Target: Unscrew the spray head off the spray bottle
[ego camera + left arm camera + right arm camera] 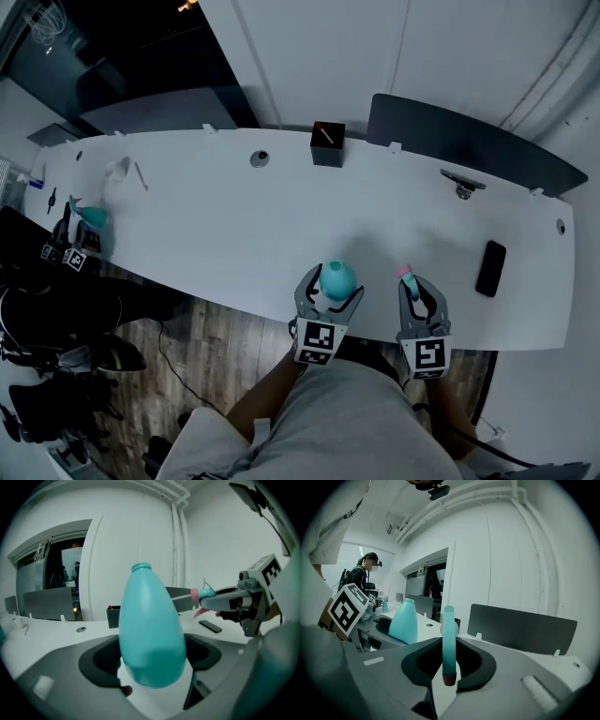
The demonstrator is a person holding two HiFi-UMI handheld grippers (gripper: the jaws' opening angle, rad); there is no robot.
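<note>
**A:** Your left gripper (pixel 330 286) is spread wide around the base of the teal spray bottle (pixel 338 277). Its pads press the bottle's sides, and the threaded neck stands bare on top. Your right gripper (pixel 419 298) is narrowed onto the spray head (pixel 407 275), a slim teal piece with a pink tip, held just beside the bottle but apart from it.

**B:** You hold both over the near edge of a long white desk (pixel 234 234). A black phone (pixel 490 268) lies flat on the desk, near your right gripper on its right. Straight beyond your grippers, at the far edge, sits a small black box (pixel 327 144), with a round grommet (pixel 260 159) just to its left. A dark partition panel (pixel 469 141) stands behind the desk on the right.

**A:** At the desk's far left end, well apart from you, another person works with marker-cube grippers (pixel 70 248) and a second teal bottle (pixel 94 217).

**B:** By count, you have two grippers in your hands and one spray head. There are two teal bottles, one phone, one black box and one partition panel.
</note>
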